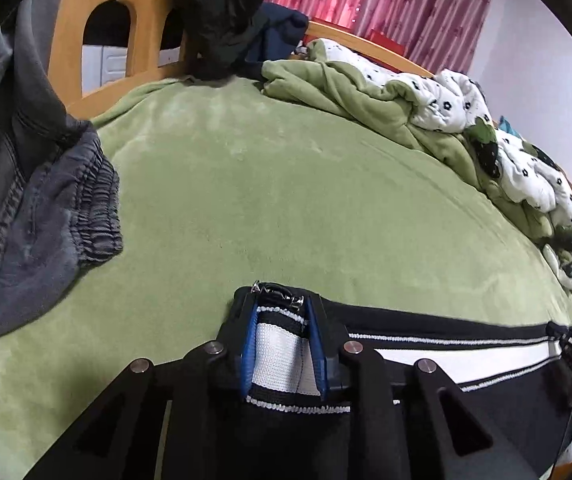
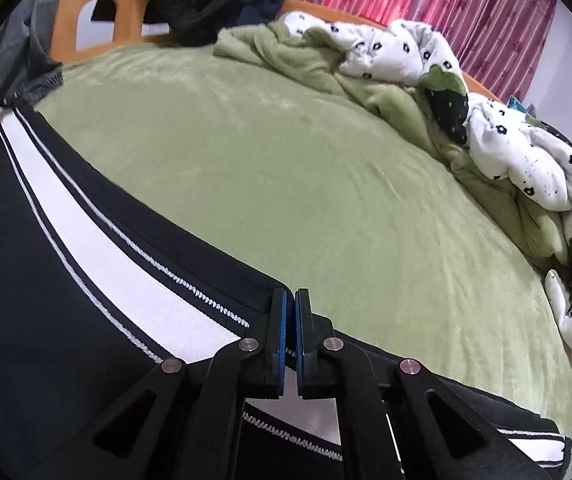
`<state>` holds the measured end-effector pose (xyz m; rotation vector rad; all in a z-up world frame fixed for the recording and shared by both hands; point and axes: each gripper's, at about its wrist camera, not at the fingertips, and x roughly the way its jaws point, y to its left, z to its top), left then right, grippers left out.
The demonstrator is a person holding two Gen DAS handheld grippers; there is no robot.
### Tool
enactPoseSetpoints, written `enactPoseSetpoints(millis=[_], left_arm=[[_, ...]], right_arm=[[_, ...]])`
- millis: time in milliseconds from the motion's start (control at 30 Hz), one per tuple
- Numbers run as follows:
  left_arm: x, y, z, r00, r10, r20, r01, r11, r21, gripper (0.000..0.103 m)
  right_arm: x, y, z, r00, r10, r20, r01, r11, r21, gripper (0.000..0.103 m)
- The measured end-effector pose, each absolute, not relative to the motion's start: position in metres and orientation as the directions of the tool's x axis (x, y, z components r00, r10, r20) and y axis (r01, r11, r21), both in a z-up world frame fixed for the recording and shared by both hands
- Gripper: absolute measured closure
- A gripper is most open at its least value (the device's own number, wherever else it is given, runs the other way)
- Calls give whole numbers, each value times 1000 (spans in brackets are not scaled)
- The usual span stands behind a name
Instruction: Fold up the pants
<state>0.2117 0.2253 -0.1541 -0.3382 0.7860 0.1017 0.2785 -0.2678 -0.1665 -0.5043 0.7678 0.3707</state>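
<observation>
Left wrist view shows my left gripper (image 1: 281, 340) clamped narrow on the bunched end of the black track pants with a broad white side stripe edged in thin white piping (image 1: 426, 350), a metal zip pull (image 1: 279, 293) poking out above the blue pads (image 1: 247, 354). Right wrist view shows my right gripper (image 2: 290, 340) pinched almost flat; a thin edge of the same pants seems caught between its pads, though I cannot see the bite clearly. The pants lie along the near edge of the soft green fleece bed cover (image 1: 286, 184), stripe stretched between my two grippers. A grey elastic-waisted garment (image 1: 45, 200) lies to the left on the cover, and a crumpled white flower-print quilt (image 1: 506, 152) runs along the cover's far side.

To do this well, I judge I should keep both grips firm, hold the stripe taut and level, then carry the edge over evenly onto the cover, clear of the grey garment, so the seam lands straight.
</observation>
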Motion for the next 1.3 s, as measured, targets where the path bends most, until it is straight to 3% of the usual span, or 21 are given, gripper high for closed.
enactPoseSetpoints(millis=[100,200,333,367,400,533,567,733,900,1133,1300], left_arm=[[224,219,-174,641,17,-768,-245,952,-184,81],[222,210,-172,643,75,-762,-253,960,-119,75],[208,199,-154,649,170,-741,-271,962,-16,51],[203,197,-149,666,175,-725,-265,964,-11,48],[198,193,-143,686,167,-708,-250,968,-13,46],[192,177,-136,727,71,-683,-180,979,-91,34],[196,174,-140,721,45,-691,-167,980,-110,33],[221,165,-184,604,46,-796,-197,976,-94,34],[200,154,-163,623,67,-779,-189,980,-68,33],[142,150,-126,681,-47,-731,-171,960,-220,33],[109,138,-91,719,-79,-691,-137,958,-252,34]], right_arm=[[286,-259,-187,649,111,-752,-468,838,-280,99],[287,-265,-184,662,110,-742,-431,866,-255,94],[280,-302,-149,716,97,-692,-306,934,-186,72],[277,-313,-143,735,89,-672,-274,945,-176,60],[275,-332,-137,752,63,-656,-221,962,-161,57],[295,-371,-163,657,-35,-753,-132,978,-160,55],[306,-379,-181,608,-77,-790,-112,977,-181,55],[309,-392,-184,638,-76,-767,-56,988,-144,51],[298,-383,-171,646,-127,-753,-32,981,-193,50],[248,-358,-128,662,16,-749,-54,998,-26,45],[204,-336,-79,694,89,-715,-79,996,46,44]])
